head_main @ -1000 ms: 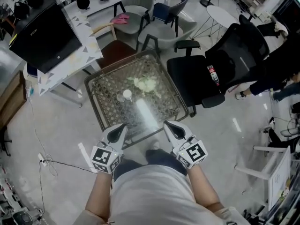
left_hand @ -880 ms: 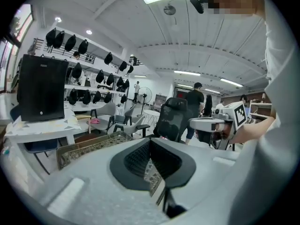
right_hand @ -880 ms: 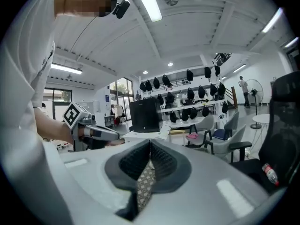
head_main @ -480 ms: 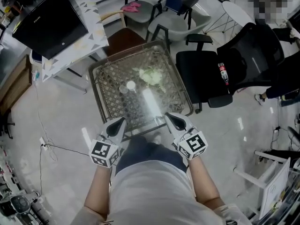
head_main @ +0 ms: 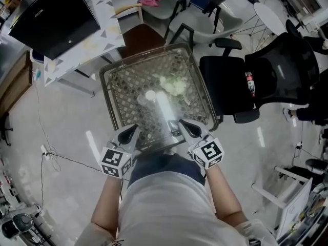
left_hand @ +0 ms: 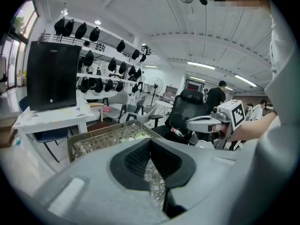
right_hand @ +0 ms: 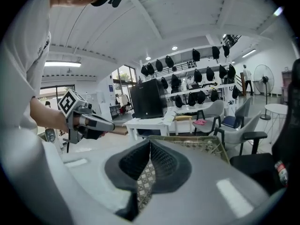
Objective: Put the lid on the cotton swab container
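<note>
In the head view a small clear container point(head_main: 142, 101) stands near the middle of the glass-topped wicker table point(head_main: 115, 88), with a round white lid point(head_main: 150, 95) right beside it. A pale heap of what look like cotton swabs point(head_main: 173, 86) lies just behind them. My left gripper point(head_main: 134, 128) and right gripper point(head_main: 180, 123) hover side by side over the table's near edge, well short of the container. Both are shut and hold nothing. The left gripper view point(left_hand: 150, 142) and the right gripper view point(right_hand: 150, 144) show the jaws pressed together.
A black office chair point(head_main: 261, 73) stands right of the table, grey chairs point(head_main: 205, 12) behind it. A white desk with a dark monitor point(head_main: 54, 14) is at the far left. A cable point(head_main: 56, 160) trails on the floor to my left. A bright glare streak point(head_main: 164, 109) crosses the glass.
The table has come nearer in the head view, and both grippers now reach over its near edge. Their jaws have stayed shut and empty.
</note>
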`<action>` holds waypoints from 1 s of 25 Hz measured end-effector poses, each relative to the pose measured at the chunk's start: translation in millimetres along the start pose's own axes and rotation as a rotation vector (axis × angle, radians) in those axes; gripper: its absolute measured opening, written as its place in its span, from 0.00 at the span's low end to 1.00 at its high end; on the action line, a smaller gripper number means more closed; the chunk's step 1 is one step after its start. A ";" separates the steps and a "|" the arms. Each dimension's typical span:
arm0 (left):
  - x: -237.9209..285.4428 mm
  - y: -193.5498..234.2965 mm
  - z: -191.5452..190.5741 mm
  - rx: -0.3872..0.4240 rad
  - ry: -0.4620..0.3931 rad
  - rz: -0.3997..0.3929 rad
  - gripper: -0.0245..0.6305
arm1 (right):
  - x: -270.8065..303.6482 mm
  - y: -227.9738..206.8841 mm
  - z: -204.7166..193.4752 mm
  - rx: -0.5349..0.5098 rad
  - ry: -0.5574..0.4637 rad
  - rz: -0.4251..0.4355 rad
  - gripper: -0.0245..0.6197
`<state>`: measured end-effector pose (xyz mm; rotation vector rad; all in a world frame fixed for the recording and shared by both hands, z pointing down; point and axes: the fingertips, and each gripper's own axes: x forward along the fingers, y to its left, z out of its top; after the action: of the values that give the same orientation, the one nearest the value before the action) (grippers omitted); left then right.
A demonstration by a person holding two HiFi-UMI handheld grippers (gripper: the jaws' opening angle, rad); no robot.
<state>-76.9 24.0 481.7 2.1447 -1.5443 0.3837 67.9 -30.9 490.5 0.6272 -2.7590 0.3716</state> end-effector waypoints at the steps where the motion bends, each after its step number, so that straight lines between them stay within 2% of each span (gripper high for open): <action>1: 3.6 7.8 -0.7 -0.003 0.009 -0.002 0.05 | 9.5 -1.7 -1.4 -0.002 0.013 0.001 0.05; 13: 61.5 73.9 -47.9 -0.034 0.165 -0.056 0.05 | 113.0 -27.9 -47.4 -0.007 0.178 -0.035 0.05; 21: 95.8 98.7 -86.1 -0.003 0.283 -0.065 0.05 | 143.8 -51.5 -89.2 0.042 0.260 -0.088 0.05; 25: 113.2 107.0 -103.1 0.005 0.330 -0.060 0.05 | 154.3 -63.0 -114.3 0.068 0.297 -0.088 0.05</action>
<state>-136.1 -41.9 646.1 2.0046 -1.2914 0.6827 -12.0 -109.0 658.8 0.6491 -2.4373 0.4972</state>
